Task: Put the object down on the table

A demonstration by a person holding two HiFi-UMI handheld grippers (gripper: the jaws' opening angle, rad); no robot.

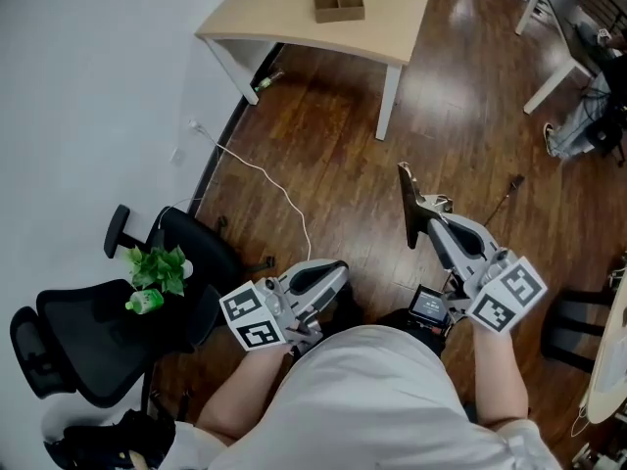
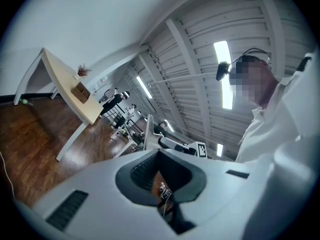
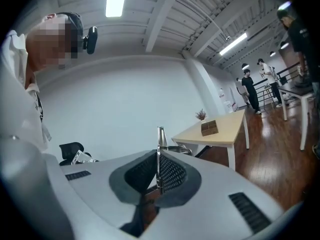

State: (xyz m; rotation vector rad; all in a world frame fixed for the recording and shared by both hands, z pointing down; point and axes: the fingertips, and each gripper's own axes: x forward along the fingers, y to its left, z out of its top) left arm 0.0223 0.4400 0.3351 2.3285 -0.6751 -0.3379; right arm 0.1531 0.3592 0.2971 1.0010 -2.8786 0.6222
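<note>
Both grippers sit low in the frame, the left gripper (image 1: 331,272) pinched together empty and the right gripper (image 1: 425,219) clamped on an upright thin metal strip (image 3: 161,140); the wooden table (image 1: 279,16) stands well apart at the top, so carrying the strip over likely comes next.

The table (image 1: 392,27) is standing far ahead by the wall, and a box (image 1: 338,1) is sitting on it. A chair (image 1: 88,336) is standing at the left, with a plant (image 1: 157,265) and a bottle (image 1: 145,303) on it. A cable (image 1: 266,176) is running over the floor (image 1: 460,135) between table and chair. The left gripper (image 1: 338,268) and right gripper (image 1: 421,210) are hanging side by side over the floor, well apart from the table. A thin flat piece (image 1: 406,192) is sticking up between the right gripper's fingers.
</note>
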